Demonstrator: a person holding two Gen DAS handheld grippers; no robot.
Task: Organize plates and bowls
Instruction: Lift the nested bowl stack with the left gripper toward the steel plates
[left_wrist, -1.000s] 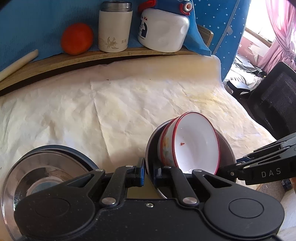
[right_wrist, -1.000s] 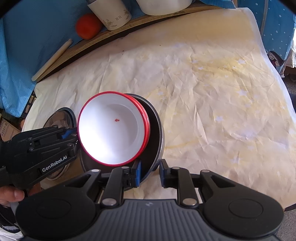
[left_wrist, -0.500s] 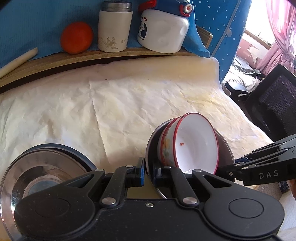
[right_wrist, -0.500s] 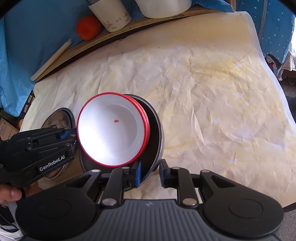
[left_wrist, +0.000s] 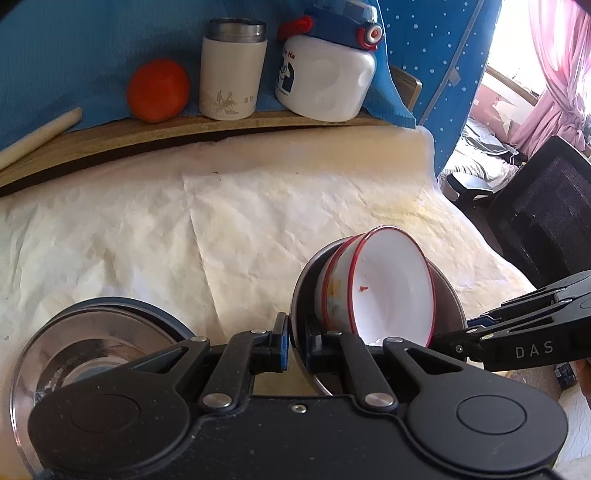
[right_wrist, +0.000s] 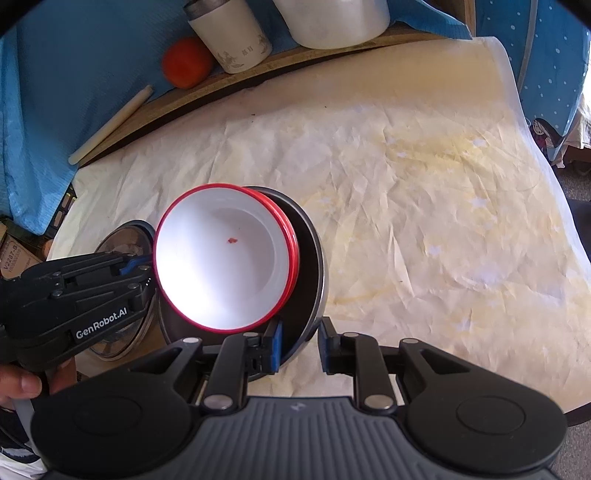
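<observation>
A steel bowl (left_wrist: 448, 306) (right_wrist: 314, 266) holds stacked white enamel bowls with red rims (left_wrist: 388, 284) (right_wrist: 221, 266), tilted inside it. My left gripper (left_wrist: 297, 341) is shut on the steel bowl's near-left rim; it also shows in the right wrist view (right_wrist: 144, 273). My right gripper (right_wrist: 299, 343) straddles the steel bowl's other rim with a gap between the outer pad and the wall, so it looks open; it shows in the left wrist view (left_wrist: 458, 339). A second steel bowl (left_wrist: 96, 354) (right_wrist: 122, 240) sits on the paper at the left.
White crumpled paper (right_wrist: 424, 206) covers the table. On a wooden ledge (left_wrist: 184, 127) at the back stand an orange (left_wrist: 158, 90), a white thermos (left_wrist: 232, 70), a white jug (left_wrist: 325, 77) and a pale stick (left_wrist: 40, 134). A black chair (left_wrist: 546, 206) is at right.
The held bowls have shifted slightly; the right gripper's view has pulled back and up a little. The grips look unchanged.
</observation>
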